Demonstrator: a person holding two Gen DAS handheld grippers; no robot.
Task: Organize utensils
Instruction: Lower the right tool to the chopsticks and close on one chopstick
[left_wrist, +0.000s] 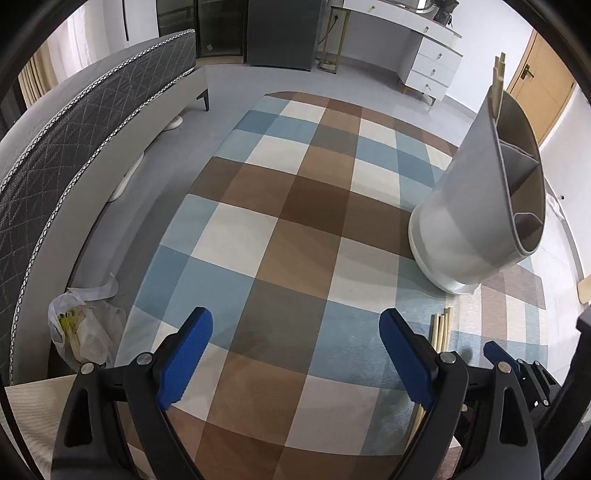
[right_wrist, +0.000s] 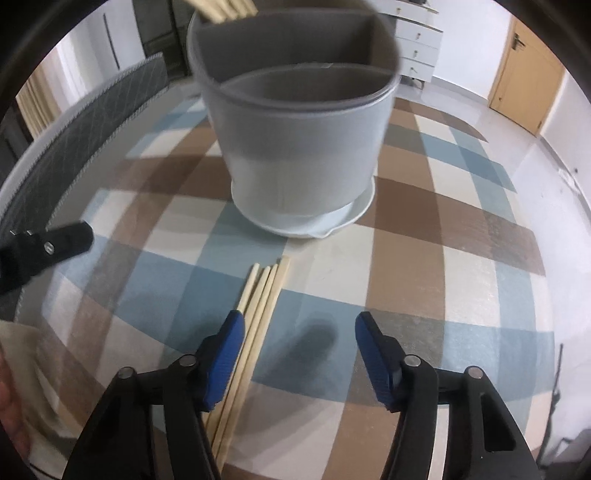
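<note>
— Chopsticks (right_wrist: 258, 314) first: where are they from my right hand-held gripper (right_wrist: 299, 354)?

— On the checked rug (right_wrist: 461, 280), just inside its left finger; the jaws stand apart and I grip nothing.

— And my left hand-held gripper (left_wrist: 295, 354)?

— Wide open over bare rug. Beyond the loose chopsticks stands the grey divided holder (right_wrist: 299, 136), with more sticks in its far compartment.
</note>
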